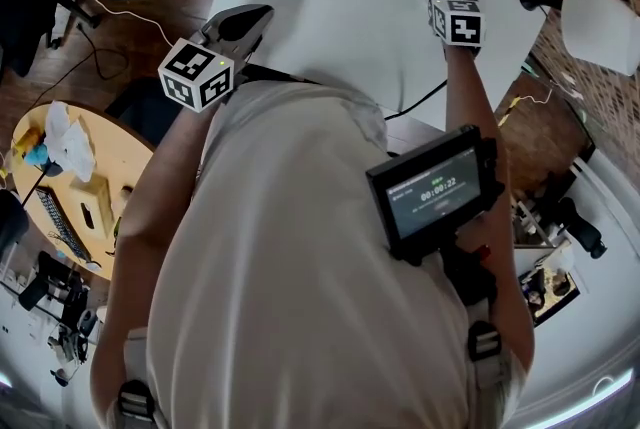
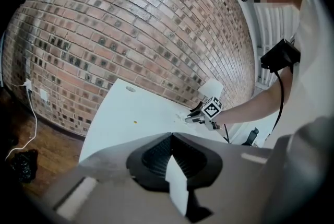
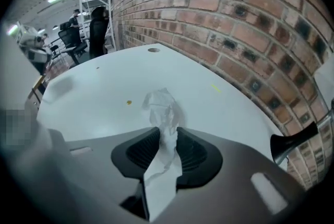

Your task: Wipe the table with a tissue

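Pinching the tissue (image 3: 160,105) at its bunched stem, the right gripper (image 3: 167,133) is clamped on it. The crumpled tuft pokes out over the white surface (image 3: 94,87), just beside a yellow speck (image 3: 129,103). Light, soft and easily torn, the tissue wants a firm hold close to the wad. The left gripper (image 2: 171,139), well apart from that speck, has its jaws together and is probably empty.
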